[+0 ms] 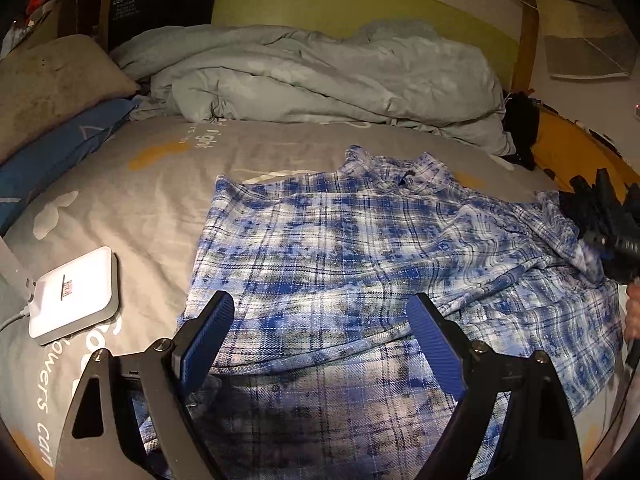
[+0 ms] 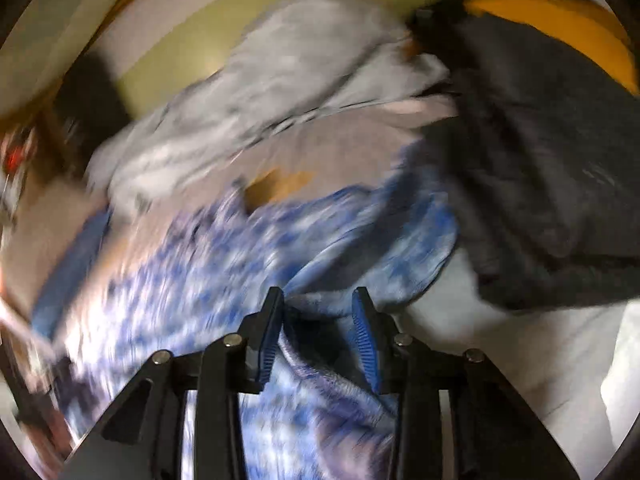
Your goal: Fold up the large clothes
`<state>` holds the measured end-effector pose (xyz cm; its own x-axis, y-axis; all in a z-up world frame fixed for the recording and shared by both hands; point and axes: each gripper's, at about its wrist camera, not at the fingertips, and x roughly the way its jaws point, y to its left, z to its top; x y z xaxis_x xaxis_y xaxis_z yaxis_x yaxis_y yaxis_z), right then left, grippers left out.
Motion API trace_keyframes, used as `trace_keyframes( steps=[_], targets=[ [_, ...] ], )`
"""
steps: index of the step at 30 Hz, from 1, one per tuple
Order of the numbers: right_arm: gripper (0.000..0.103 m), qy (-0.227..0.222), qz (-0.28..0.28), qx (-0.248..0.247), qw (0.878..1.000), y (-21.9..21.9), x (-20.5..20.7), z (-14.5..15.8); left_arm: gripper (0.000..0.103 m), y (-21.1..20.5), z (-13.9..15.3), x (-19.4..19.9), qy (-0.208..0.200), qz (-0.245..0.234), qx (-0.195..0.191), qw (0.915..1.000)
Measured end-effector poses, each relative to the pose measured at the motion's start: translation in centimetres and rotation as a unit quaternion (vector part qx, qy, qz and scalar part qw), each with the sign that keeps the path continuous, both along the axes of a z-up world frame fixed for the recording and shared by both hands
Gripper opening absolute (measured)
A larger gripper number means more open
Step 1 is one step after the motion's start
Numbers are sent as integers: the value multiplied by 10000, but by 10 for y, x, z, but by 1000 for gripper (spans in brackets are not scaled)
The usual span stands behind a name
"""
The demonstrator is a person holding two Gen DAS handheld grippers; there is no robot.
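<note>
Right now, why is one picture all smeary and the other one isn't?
Right wrist view: the plaid shirt and bedding streak with motion blur; only the right tongs look sharp. Left wrist view: crisp, though the shirt falls into shadow near the left tongs.

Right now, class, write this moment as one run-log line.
stage: folding plaid shirt on bed | left gripper: open above hem | right gripper: jaws apart, sleeve fabric between | right view blurred

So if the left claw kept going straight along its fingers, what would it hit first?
Most likely the plaid shirt: the left claw stands open, tilted down over the shirt, with nothing between it and the cloth. Depth is hard to judge through the fisheye, so where exactly it lands is uncertain.
</note>
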<state>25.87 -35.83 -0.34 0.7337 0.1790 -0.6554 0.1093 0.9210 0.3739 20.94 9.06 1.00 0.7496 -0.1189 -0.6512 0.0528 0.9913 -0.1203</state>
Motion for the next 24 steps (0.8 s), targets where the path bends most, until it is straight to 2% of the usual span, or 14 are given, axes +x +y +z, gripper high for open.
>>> trace_keyframes(
  steps=[4,7,9,11,12,13,15,19,21,24],
  targets=[
    [38,460,-700,201,9963,-25,20,-16,88,-1,-3,3,68,-19,-21,10000],
    [38,823,-1147,67,9900,-34,27,-31,88,-3,-5,3,107,-38,-9,9999],
    [38,907,-1150,-18,9892,-31,33,-36,88,-4,-7,4,133,-72,-13,9999],
    [38,788,-1123,-75,9905,-28,36,-34,88,-6,-9,5,150,-100,5,9998],
    [31,738,-1097,-50,9912,-28,39,-33,88,-7,-10,6,162,-119,19,9998],
    [3,691,-1051,-3,9921,-28,42,-34,88,-8,-11,6,168,-130,40,9998],
    [3,437,-980,-13,9942,-23,42,-32,88,-10,-12,6,150,-127,107,9997],
    [2,-387,-503,-458,9969,2,22,4,88,-8,-5,2,-43,92,251,9996],
    [2,-813,92,-508,9954,28,8,28,88,-4,-1,2,-99,125,166,9997],
    [2,-1036,1062,-272,9886,66,-8,46,88,0,3,-1,-160,170,102,9997]
  ],
)
